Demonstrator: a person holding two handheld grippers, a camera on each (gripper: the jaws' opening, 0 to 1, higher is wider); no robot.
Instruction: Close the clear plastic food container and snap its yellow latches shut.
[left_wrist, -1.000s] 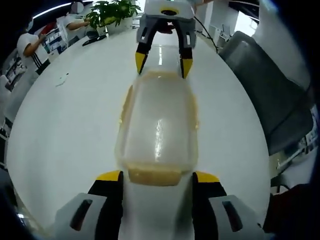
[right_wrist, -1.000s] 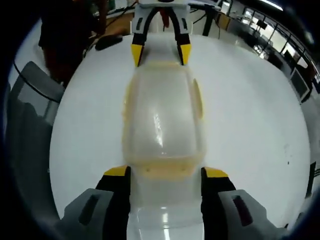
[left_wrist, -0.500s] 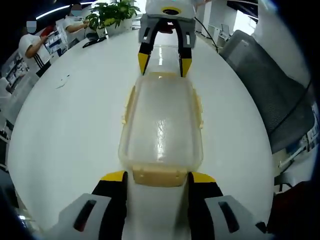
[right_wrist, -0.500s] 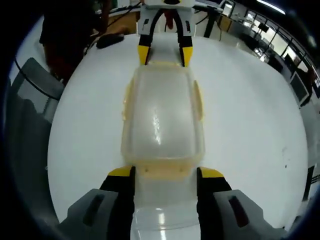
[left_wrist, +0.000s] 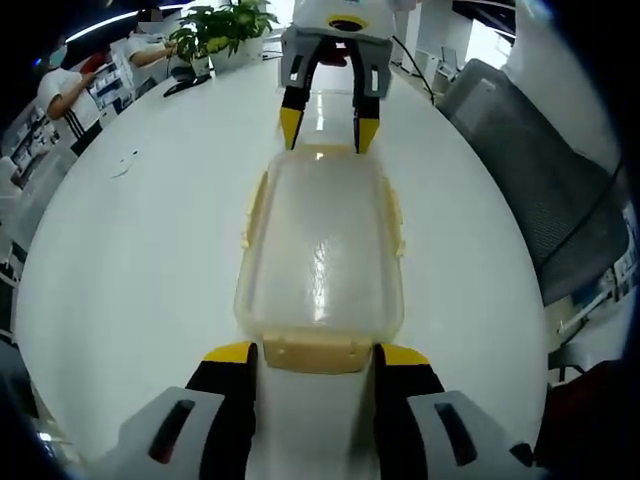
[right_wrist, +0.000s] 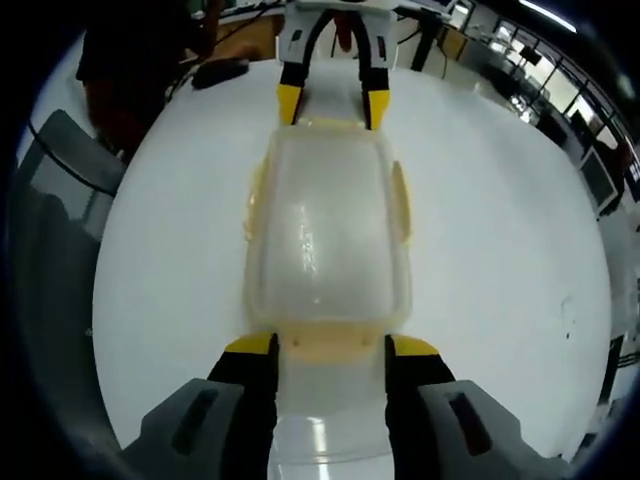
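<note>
A clear plastic food container (left_wrist: 320, 250) lies lid-down-closed on the white table (left_wrist: 150, 250), lengthwise between my two grippers. My left gripper (left_wrist: 315, 350) has its jaws against the sides of the near yellow end latch (left_wrist: 318, 352). Facing it at the far end is my right gripper (left_wrist: 327, 135). In the right gripper view the same container (right_wrist: 325, 230) runs away from my right gripper (right_wrist: 330, 345), whose jaws hug its near end latch (right_wrist: 332, 342); my left gripper (right_wrist: 332, 112) stands at the far end. Yellow side latches (left_wrist: 397, 220) (right_wrist: 400, 200) stick out from the long sides.
A grey office chair (left_wrist: 540, 190) stands by the table's edge, seen also as chair (right_wrist: 50, 220). Potted plants (left_wrist: 225, 25) and a seated person (left_wrist: 60, 85) are at the back. A person in dark clothes (right_wrist: 140, 60) and a black object (right_wrist: 220, 70) are beyond the table.
Both grippers' jaws have drawn in from wide apart to the width of the end latches. The container has straightened between them and both cameras have shifted a little.
</note>
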